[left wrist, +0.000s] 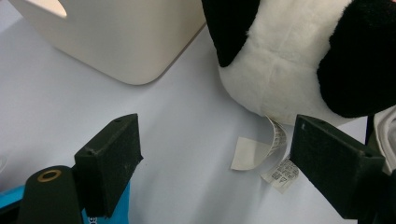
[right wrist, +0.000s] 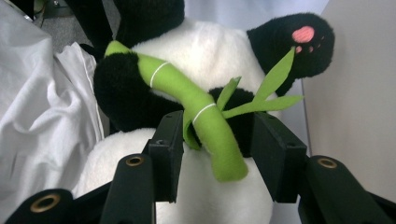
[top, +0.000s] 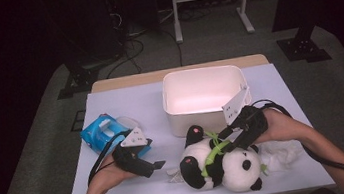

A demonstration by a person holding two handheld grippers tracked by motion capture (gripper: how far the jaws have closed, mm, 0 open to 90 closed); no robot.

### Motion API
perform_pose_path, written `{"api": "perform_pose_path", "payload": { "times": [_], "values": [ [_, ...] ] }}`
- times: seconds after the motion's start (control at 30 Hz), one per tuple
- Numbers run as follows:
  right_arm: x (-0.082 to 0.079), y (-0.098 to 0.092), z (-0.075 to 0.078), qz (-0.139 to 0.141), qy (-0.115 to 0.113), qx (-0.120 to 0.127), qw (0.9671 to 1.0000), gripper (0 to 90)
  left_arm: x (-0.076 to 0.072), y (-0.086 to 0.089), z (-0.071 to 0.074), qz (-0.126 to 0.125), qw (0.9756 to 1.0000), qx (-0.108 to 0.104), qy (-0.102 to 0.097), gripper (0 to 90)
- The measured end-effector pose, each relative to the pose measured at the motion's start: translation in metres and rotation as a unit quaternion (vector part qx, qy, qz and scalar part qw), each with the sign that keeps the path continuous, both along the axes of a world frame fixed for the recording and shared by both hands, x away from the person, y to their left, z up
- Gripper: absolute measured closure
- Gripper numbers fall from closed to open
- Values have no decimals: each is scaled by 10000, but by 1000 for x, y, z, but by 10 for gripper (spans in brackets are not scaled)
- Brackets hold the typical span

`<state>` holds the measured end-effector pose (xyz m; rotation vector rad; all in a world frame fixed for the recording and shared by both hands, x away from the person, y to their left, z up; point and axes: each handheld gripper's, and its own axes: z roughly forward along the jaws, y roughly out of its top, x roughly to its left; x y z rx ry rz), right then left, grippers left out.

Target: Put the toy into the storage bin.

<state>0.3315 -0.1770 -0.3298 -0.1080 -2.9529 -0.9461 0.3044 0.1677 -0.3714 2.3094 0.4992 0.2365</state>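
Note:
A black-and-white panda plush [top: 219, 164] lies on the pale table with a green felt bamboo stalk [right wrist: 205, 116] across its belly. My right gripper [top: 215, 146] reaches down onto it from the right. In the right gripper view my right gripper [right wrist: 217, 130] is open, its jaws either side of the stalk and a black paw, close to both but not pressing on them. My left gripper [top: 159, 165] rests low on the table left of the panda. In its own view my left gripper [left wrist: 217, 140] is open and holds nothing, with the panda's white sewn-in labels [left wrist: 275, 158] just ahead.
A white plastic bin [top: 202, 73] stands behind the panda, its wall close to my right gripper. A blue packet [top: 99, 132] lies at the left behind my left hand. A crumpled white cloth [top: 283, 155] lies right of the panda, under my right forearm.

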Motion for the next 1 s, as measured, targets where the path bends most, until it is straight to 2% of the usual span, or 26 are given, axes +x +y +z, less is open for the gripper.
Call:
{"api": "perform_pose_path", "payload": {
  "times": [0.27, 0.53, 0.73, 0.83, 1.0],
  "values": [
    [-1, -1, -9, -5, 70, 19, 10000, 573, 0, 0, 0, -1, 10000, 12, -2, 152],
    [-3, -2, -11, 38, 80, 90, 9999, 718, 0, 1, 0, 5, 10000, 14, 4, 152],
    [-6, -2, -9, 108, 17, 110, 9999, 754, 0, 0, -1, 5, 10000, 8, 9, 152],
    [-9, -1, -7, 172, -121, 56, 9998, 764, 0, 0, -1, 22, 10000, -5, 11, 152],
    [-11, 0, -1, 184, -226, 32, 9996, 775, 0, 0, -1, 17, 10000, 10, 14, 152]
  ]
}}
